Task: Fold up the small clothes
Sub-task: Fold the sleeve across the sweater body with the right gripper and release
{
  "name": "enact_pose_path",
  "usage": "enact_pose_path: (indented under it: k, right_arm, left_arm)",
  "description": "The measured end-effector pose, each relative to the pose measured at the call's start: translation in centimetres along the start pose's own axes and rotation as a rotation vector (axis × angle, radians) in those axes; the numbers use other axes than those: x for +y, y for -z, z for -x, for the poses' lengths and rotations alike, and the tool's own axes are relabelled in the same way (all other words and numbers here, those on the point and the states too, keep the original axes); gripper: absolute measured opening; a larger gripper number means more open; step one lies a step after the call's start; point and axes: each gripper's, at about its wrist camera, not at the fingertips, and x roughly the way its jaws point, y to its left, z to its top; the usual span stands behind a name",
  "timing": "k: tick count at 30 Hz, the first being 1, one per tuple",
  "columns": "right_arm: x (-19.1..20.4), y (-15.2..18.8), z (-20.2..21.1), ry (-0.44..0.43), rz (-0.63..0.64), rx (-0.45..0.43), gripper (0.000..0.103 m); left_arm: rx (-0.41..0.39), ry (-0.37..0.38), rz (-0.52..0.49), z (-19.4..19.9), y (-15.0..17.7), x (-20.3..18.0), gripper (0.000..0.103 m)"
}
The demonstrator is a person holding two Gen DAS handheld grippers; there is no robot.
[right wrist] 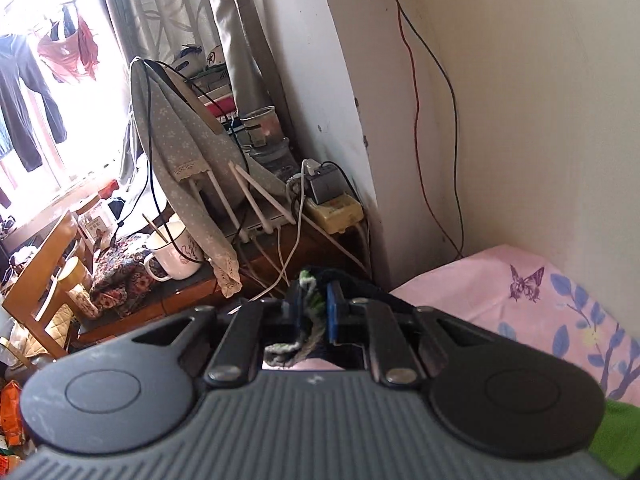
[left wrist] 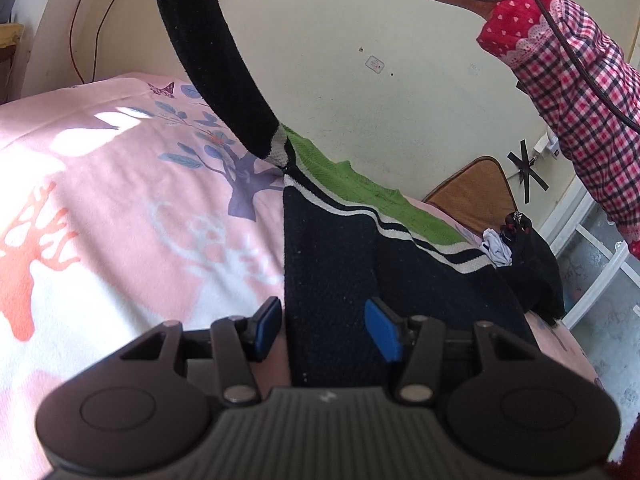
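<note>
While the fold is only begun, these lines give its state.
Garment: a dark knit sweater (left wrist: 332, 264) with white stripes and a green band lies on the pink bedspread (left wrist: 120, 208), toward the bed's far edge by the wall.
Sleeve: one black sleeve (left wrist: 208, 48) rises off the bed, hanging taut from above.
Right gripper (right wrist: 311, 308): jaws narrow, clamped on the sleeve's green-and-white cuff (right wrist: 310, 300), lifted clear of the bed.
Left gripper (left wrist: 324, 326): jaws partly apart, straddling the sweater's near left edge; whether the pads press the cloth cannot be told.
Done: sleeve picked up.
Left: judged, laying that sleeve across the body, then the other side and the final fold.
Beyond: other clothes (left wrist: 520, 248) heaped at the bed's far right corner.
</note>
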Motion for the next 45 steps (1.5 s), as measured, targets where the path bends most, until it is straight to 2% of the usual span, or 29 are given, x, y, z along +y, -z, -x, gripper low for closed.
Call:
enact_pose_path:
  k: [3,7,8,10,12,14,18,21,26,27,29,30,31,32,34,37,39,41,42,43,44,45]
  right_arm:
    - [-1.5,0.4,1.7,0.047,0.003,-0.002,0.015]
    - [-4.8,2.7,6.3,0.135,-0.036,-0.010,0.015]
    - [-5.8,3.4,7.6,0.161,-0.052,-0.015,0.015]
    - [-8.1,5.3,10.6,0.210,-0.103,-0.027,0.015]
    - [-10.7,7.3,13.8,0.261,-0.168,-0.044,0.015]
    - [-13.1,9.6,16.9,0.309,-0.225,-0.063,0.015]
    - [-17.8,14.5,21.7,0.358,-0.334,-0.094,0.015]
    - [-21.2,18.4,23.7,0.399,-0.417,-0.122,0.016]
    - [-26.5,24.9,24.8,0.421,-0.602,-0.142,0.018]
    - [-27.3,25.9,25.1,0.407,-0.634,-0.146,0.020]
    - [-28.4,27.6,25.2,0.386,-0.703,-0.156,0.030]
    - [-28.8,28.2,25.2,0.368,-0.732,-0.160,0.038]
    - [-28.9,28.7,25.0,0.352,-0.750,-0.165,0.040]
    - [-29.1,29.0,25.0,0.345,-0.760,-0.167,0.041]
    - [-29.5,29.5,25.1,0.349,-0.773,-0.155,0.042]
    - [-29.7,30.1,27.1,0.400,-0.774,-0.226,0.042]
    - [-29.6,30.2,27.7,0.411,-0.749,-0.223,0.042]
    - [-29.5,30.3,27.0,0.375,-0.755,-0.192,0.041]
    - [-29.1,30.3,26.2,0.382,-0.734,-0.160,0.030]
    - [-28.5,30.4,24.9,0.428,-0.677,-0.096,0.018]
    - [-27.9,30.4,23.3,0.499,-0.613,-0.007,0.018]
    - [-27.1,30.6,22.6,0.550,-0.534,-0.005,0.017]
  left_arm:
    - [0.001,0.002,-0.004,0.0,0.0,-0.1,0.047]
    - [0.003,0.005,-0.009,0.0,-0.1,-0.2,0.048]
    - [0.003,0.014,-0.008,0.0,-0.1,-0.1,0.051]
    - [0.016,0.064,0.005,0.3,-0.2,0.1,0.059]
    - [0.028,0.116,0.048,0.9,-1.0,0.6,0.059]
    - [-0.005,0.142,0.079,1.9,-2.7,0.9,0.059]
    - [-0.054,0.035,0.051,1.2,-8.1,0.7,0.059]
    - [-0.046,-0.031,0.034,-2.6,-12.6,0.4,0.060]
    - [0.097,-0.136,0.022,-14.3,-17.5,0.9,0.062]
    - [0.136,-0.149,0.030,-16.9,-17.9,1.1,0.062]
    - [0.194,-0.128,0.038,-20.7,-18.1,1.0,0.062]
    - [0.208,-0.125,0.032,-22.1,-17.9,0.7,0.061]
    - [0.220,-0.139,0.017,-23.4,-17.7,0.4,0.050]
    - [0.213,-0.174,-0.014,-24.2,-17.2,0.1,0.036]
    - [0.189,-0.203,-0.059,-24.5,-17.0,-0.2,0.015]
    - [0.162,-0.172,0.029,-23.9,-17.4,1.6,0.013]
    - [0.142,-0.163,0.053,-23.6,-17.1,2.4,0.013]
    - [0.130,-0.161,0.055,-23.5,-16.8,2.6,0.013]
    - [0.129,-0.168,0.046,-23.6,-16.9,2.4,0.013]
    - [0.130,-0.178,0.031,-23.7,-16.8,2.2,0.014]
    - [0.133,-0.203,0.009,-23.9,-16.8,1.9,0.020]
    - [0.131,-0.226,-0.019,-24.1,-16.6,1.5,0.023]
